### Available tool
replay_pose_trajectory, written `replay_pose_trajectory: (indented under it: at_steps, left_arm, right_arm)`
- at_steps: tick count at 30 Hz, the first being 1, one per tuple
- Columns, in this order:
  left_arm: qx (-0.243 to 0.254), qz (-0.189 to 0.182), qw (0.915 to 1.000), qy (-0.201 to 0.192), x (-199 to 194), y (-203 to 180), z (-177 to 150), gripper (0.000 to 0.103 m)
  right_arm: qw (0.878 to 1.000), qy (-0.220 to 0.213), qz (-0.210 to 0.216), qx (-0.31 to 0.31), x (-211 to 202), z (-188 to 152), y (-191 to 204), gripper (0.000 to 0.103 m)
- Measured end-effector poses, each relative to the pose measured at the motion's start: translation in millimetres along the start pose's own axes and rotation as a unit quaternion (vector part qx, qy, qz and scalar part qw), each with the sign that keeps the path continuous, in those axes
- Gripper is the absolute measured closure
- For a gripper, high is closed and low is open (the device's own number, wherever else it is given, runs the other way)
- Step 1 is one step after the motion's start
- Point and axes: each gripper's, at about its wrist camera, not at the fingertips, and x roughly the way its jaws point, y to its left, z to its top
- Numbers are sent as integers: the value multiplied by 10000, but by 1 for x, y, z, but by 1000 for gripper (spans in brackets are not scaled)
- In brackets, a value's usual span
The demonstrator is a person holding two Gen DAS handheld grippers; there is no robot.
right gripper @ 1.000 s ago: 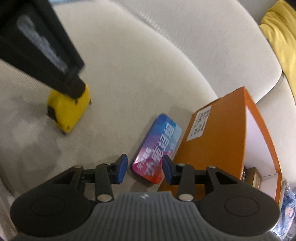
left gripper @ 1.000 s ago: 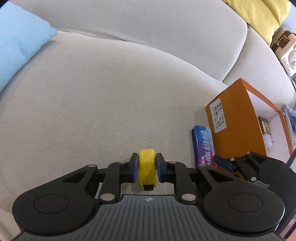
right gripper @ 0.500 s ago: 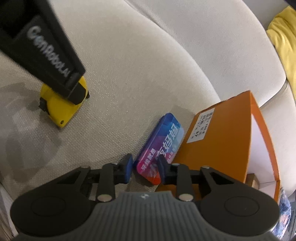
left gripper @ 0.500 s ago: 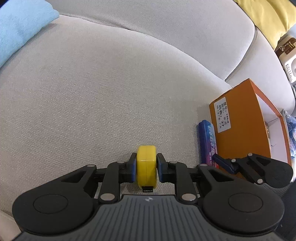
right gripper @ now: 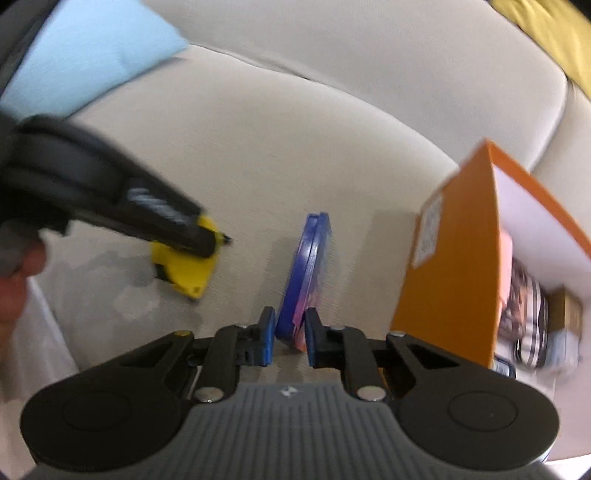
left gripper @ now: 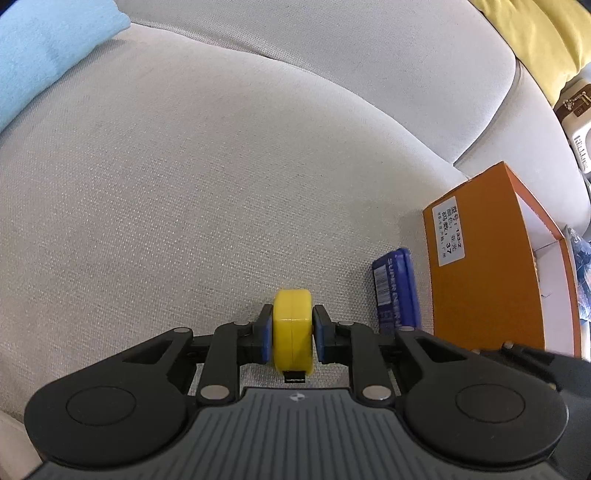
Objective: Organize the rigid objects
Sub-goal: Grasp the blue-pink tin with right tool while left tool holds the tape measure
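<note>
My left gripper (left gripper: 292, 332) is shut on a yellow tape measure (left gripper: 292, 328), held just above the beige sofa seat; it also shows in the right wrist view (right gripper: 184, 269). My right gripper (right gripper: 290, 332) is shut on a flat blue tin (right gripper: 306, 269), tilted up on its edge. The tin shows in the left wrist view (left gripper: 397, 291) beside an open orange box (left gripper: 480, 273). The box (right gripper: 454, 266) stands right of the tin and holds several items.
A light blue cushion (left gripper: 44, 48) lies at the far left of the sofa. A yellow cushion (left gripper: 535, 33) sits at the back right. The sofa backrest (left gripper: 314, 37) runs along the far side. A hand (right gripper: 14, 280) holds the left gripper.
My right gripper moved onto the blue tin, closed on it and tipped it from flat up onto its edge. My left gripper kept hold of the tape measure and shifted slightly.
</note>
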Motion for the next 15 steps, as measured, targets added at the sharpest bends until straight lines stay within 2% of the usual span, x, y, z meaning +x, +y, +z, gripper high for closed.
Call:
replay_pose_trajectory:
  at_steps: [6, 11, 15]
  left_arm:
    - [-12, 6, 10000, 2, 2, 0, 0, 80]
    - [-9, 7, 10000, 14, 4, 0, 0, 79]
    - [18, 6, 10000, 7, 2, -1, 0, 80]
  right_arm:
    - [9998, 15, 221, -18, 18, 16, -17, 85]
    - [9997, 20, 241, -50, 30, 29, -20, 85]
    - [9996, -23, 289, -73, 29, 30, -22, 90]
